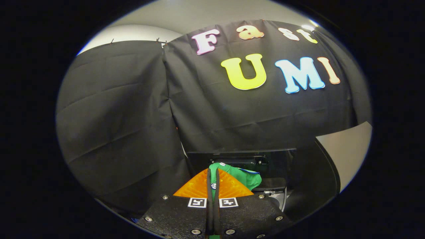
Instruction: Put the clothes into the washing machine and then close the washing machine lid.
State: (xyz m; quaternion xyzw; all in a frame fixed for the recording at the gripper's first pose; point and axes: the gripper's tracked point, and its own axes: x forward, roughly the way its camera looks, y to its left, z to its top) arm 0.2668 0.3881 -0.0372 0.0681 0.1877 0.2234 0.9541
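Observation:
My gripper is shut on a green garment, its two orange fingers pressed together with a strip of green cloth pinched between them. The rest of the cloth bunches just ahead of the fingertips and off to their right, held up in the air. Beyond and below the cloth sits the dark washing machine; its raised lid shows as a dark glossy panel, and part of its pale body shows at the lower right.
Black cloth walls close off the space straight ahead and to the left. A curved dark edge with a pale wall behind it stands to the right of the machine.

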